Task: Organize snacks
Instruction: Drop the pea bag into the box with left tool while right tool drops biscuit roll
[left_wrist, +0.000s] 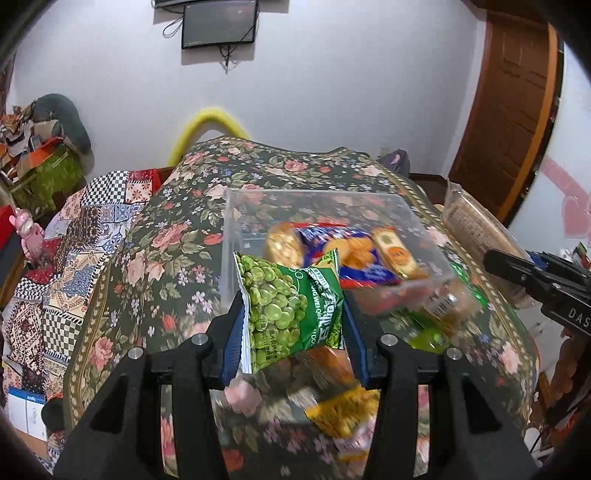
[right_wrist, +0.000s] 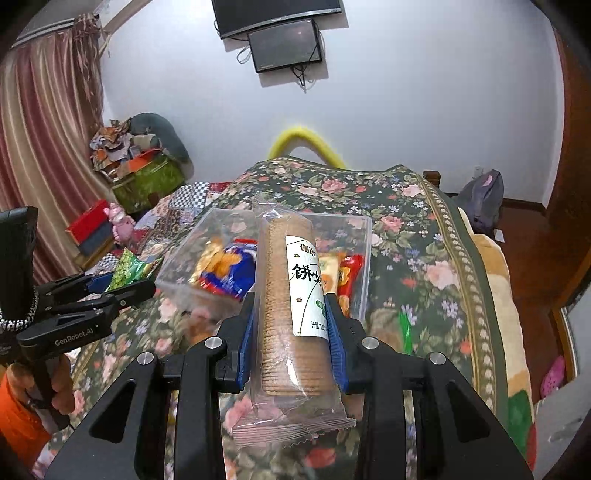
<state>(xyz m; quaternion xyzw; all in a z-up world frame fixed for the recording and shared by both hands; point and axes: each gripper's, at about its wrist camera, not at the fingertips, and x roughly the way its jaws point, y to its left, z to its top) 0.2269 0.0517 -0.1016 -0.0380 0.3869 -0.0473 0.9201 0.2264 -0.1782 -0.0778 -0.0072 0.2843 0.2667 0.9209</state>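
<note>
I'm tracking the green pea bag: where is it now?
The green pea bag is clamped in the left gripper, held above the floral cloth just short of the clear box.

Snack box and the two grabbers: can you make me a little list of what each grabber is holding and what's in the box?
left gripper: jaws shut on the green pea snack bag
right gripper: jaws shut on the biscuit sleeve, a long clear wrapper of stacked round biscuits
clear box: sits on the floral cloth, open top
inside the box: blue cracker bag, red-orange packet, a few more snacks
outside the box: yellow packet on the cloth, near the left gripper
lid: none seen
</note>
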